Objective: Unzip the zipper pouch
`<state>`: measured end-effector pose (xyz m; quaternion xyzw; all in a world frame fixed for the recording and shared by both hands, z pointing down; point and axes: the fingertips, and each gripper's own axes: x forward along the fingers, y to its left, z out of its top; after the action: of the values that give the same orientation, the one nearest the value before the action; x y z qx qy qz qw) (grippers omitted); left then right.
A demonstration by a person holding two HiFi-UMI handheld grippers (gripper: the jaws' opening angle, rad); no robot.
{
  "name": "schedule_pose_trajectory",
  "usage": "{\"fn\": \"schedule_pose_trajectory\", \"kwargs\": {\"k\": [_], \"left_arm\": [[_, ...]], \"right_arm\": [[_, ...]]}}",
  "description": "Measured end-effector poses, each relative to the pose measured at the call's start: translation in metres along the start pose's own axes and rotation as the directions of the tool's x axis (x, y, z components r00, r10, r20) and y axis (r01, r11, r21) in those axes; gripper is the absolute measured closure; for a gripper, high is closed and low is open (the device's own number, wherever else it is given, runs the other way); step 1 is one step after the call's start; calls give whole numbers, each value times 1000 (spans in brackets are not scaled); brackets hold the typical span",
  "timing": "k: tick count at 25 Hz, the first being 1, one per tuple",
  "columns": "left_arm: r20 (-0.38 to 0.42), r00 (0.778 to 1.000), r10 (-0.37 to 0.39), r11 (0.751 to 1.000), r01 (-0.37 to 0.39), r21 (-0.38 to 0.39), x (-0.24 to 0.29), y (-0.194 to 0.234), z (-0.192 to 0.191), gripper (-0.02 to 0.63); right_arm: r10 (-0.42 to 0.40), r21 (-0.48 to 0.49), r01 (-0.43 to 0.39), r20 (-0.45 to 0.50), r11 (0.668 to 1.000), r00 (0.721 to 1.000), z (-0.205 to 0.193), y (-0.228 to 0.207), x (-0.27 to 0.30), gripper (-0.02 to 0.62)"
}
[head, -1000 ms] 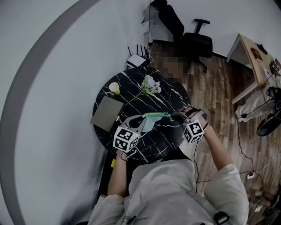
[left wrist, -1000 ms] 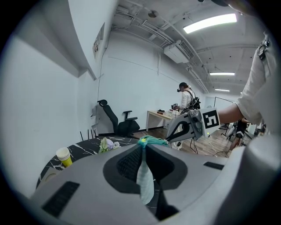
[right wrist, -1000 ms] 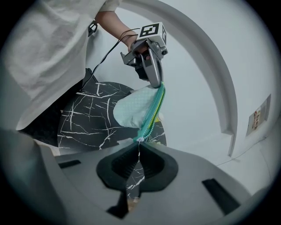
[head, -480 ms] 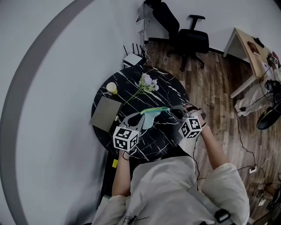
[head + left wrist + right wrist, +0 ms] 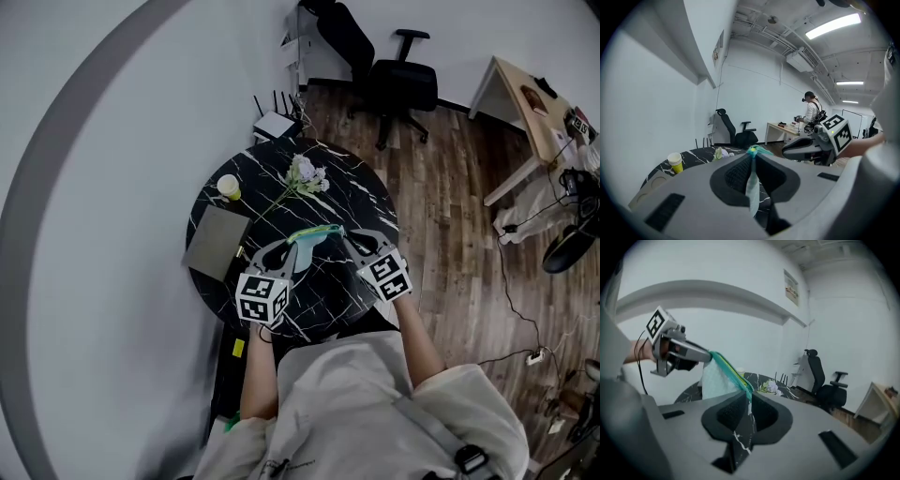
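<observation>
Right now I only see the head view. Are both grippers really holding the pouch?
Observer: The left gripper view shows the left gripper shut on the pouch. Its cloth hangs between the pads.
Operator: And the other one?
Observer: In the right gripper view, the end of the zipper sits between the tips of the right gripper. Its jaws have just been opening, and I cannot tell if they pinch it.
Operator: Is anybody else there?
Observer: Yes. The left gripper view shows a person standing by a far desk.

Teal pouch (image 5: 315, 235) between left tongs (image 5: 294, 246) and right tongs (image 5: 347, 237)
</observation>
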<state>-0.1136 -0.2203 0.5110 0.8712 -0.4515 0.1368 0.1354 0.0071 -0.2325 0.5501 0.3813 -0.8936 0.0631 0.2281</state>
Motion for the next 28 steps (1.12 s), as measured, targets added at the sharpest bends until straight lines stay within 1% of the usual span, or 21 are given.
{"fn": "schedule_pose_trajectory", "kwargs": {"k": [2,4,8,12,14,16,19,24,26,28], "left_arm": [[-4,1000,19,1000,-19,-1,-1,0,-6,558],[0,999,41,999,-41,-6,-3,0,-10,558],[37,995,91,995,-90,-39,-9,1,-7,558],[87,986,144,989,-140,-53,-13,1,-2,559],[109,980,168,985,-161,-66,-15,1,-1,558],[111,977,182,982,-174,-71,-16,0,-2,558],[104,977,184,982,-177,-70,-15,0,-3,558],[91,979,184,982,-179,-59,-12,-3,-3,558],[82,980,181,982,-176,-68,-11,-1,-5,558],[77,980,182,981,-176,-79,-16,1,-7,558]], "right_arm": [[-6,135,2,34,991,999,3,5,-2,551],[-19,226,6,55,974,998,4,10,-4,551],[-33,293,9,79,956,996,11,17,-9,549],[-79,354,34,113,935,990,14,12,-18,549],[-109,371,60,113,927,988,10,9,-22,551],[-114,381,68,99,922,989,4,11,-22,552],[-89,375,49,89,926,992,3,15,-17,552],[-47,337,19,77,941,996,6,22,-14,560],[-20,326,-10,89,945,996,9,26,-13,586],[13,324,-46,104,945,994,12,32,-14,588]]}}
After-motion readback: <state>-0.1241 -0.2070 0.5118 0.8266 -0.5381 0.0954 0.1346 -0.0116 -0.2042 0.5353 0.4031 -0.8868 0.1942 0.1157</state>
